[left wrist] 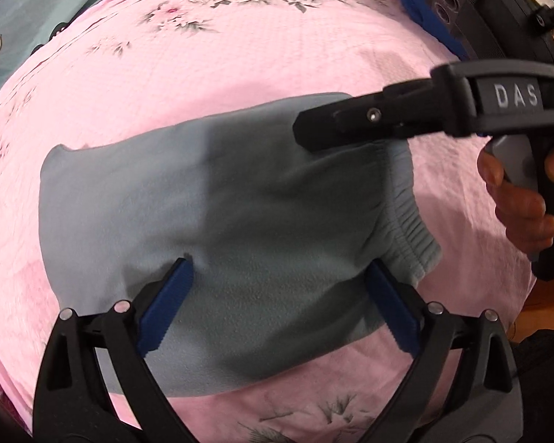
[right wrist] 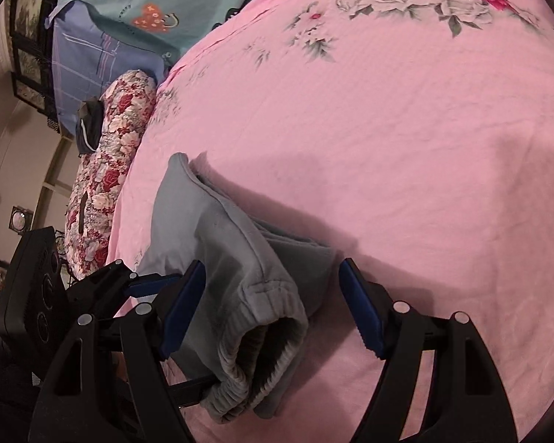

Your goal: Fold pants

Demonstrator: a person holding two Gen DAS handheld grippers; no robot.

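On my left wrist feed, the grey fleece pants (left wrist: 218,221) lie folded into a compact, roughly rectangular bundle on the pink floral bedspread (left wrist: 210,59), with the ribbed elastic waistband (left wrist: 411,221) at the bundle's right end. My left gripper (left wrist: 279,277) sits low over the near edge of the bundle; its jaws stand wide apart, and the blue pads (left wrist: 171,302) rest on or just above the fleece, one at each side, with cloth spanning the gap between them and nothing clamped. I cannot tell whether the pads actually press the fabric. In the same view, my right gripper (left wrist: 306,129) enters from the right, its black fingers seen side-on above the far right corner of the bundle near the waistband, and the hand (left wrist: 517,199) holding its handle shows at the right edge. On my right wrist feed, the right gripper (right wrist: 273,291) has its jaws wide apart as well; the waistband end of the pants (right wrist: 240,277) lies between them, with the left blue pad (right wrist: 183,306) touching or just beside the cloth and the right pad apart from it over bare bedspread (right wrist: 387,129). The layered fold edges are visible here. A red floral pillow (right wrist: 110,155) lies along the bed's left side, well apart from the pants, with teal and blue bedding (right wrist: 129,11) beyond it.
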